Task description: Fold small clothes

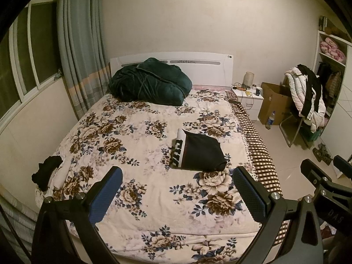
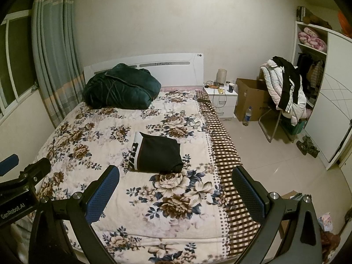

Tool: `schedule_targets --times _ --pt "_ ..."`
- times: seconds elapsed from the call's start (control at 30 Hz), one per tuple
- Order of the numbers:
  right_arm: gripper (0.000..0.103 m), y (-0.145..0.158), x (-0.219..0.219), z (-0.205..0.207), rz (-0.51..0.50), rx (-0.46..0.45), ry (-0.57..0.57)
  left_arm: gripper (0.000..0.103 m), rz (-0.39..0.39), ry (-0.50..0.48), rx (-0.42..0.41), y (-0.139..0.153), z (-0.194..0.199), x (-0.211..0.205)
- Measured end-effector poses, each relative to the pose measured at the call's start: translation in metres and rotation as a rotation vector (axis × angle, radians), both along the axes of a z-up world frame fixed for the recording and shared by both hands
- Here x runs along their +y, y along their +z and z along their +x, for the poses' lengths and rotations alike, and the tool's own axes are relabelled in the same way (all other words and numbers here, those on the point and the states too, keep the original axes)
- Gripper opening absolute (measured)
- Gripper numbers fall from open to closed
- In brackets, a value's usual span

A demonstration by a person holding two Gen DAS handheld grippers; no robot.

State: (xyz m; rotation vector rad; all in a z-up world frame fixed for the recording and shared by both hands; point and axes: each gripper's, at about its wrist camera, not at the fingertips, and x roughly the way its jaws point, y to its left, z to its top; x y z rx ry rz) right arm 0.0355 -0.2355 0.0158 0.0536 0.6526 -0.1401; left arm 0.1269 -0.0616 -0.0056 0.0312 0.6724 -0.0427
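A folded black garment with a white lettered waistband (image 1: 199,151) lies on the floral bedspread (image 1: 136,136), right of the bed's middle; it also shows in the right wrist view (image 2: 157,154). My left gripper (image 1: 177,194) is open and empty, held above the bed's near end, short of the garment. My right gripper (image 2: 176,194) is open and empty, also above the near end. A small pile of black and white clothes (image 1: 47,173) lies at the bed's left edge. Each gripper shows at the edge of the other's view.
A dark green quilt (image 1: 149,81) is bundled at the headboard. A white nightstand (image 2: 221,100), a cardboard box (image 2: 250,99), a bottle (image 2: 246,115) and a chair heaped with clothes (image 2: 283,88) stand right of the bed. A wardrobe (image 2: 330,101) is at far right.
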Motion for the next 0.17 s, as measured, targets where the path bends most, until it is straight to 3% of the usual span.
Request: schedule_targets --times 0.17 --pt "0.103 -0.0005 0.0012 -0.0011 0.002 0.001 -0.002 0.103 0.000 0.004 -0.004 0.0021 0.0001 0.0000"
